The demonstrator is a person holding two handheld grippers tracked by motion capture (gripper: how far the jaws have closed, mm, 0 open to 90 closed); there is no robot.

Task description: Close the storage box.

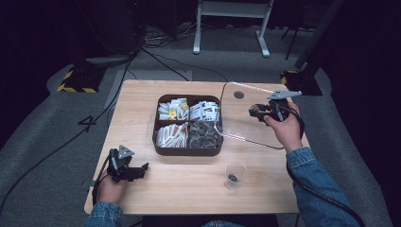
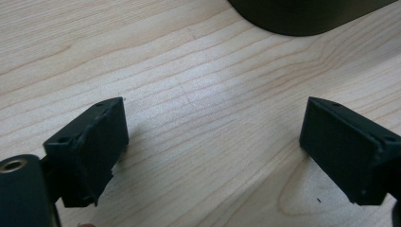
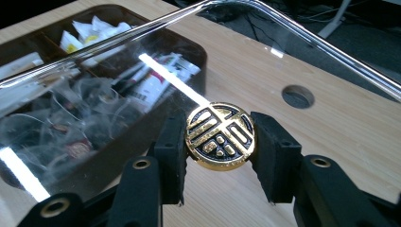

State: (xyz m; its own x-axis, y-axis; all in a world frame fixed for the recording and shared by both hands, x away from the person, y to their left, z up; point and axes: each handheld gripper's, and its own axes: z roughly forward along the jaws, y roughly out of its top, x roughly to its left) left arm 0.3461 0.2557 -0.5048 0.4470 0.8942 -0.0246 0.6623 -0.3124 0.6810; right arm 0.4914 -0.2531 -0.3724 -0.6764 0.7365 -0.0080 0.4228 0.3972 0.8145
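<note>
Clear plastic, the lid of the box hangs tilted over the right part of the table, and my right hand-held gripper is clamped on its round gold-and-black knob; in the right gripper view that knob sits mid-frame with a black pad pressed against each side of it. In the high view the lid's near edge lies just right of the dark brown compartment box, which stands open in the middle of the table, and my right hand holds the gripper at the right centre of the frame. The box's four compartments hold small packets and sachets; through the lid, in the upper left of the right gripper view, some of them show blurred. My left hand-held gripper rests low at the lower left of the high view, apart from the box, its jaws spread wide with nothing but bare wood between them in the left gripper view. A small clear cup with something dark in its bottom stands near the front edge, below the box's right corner.
</note>
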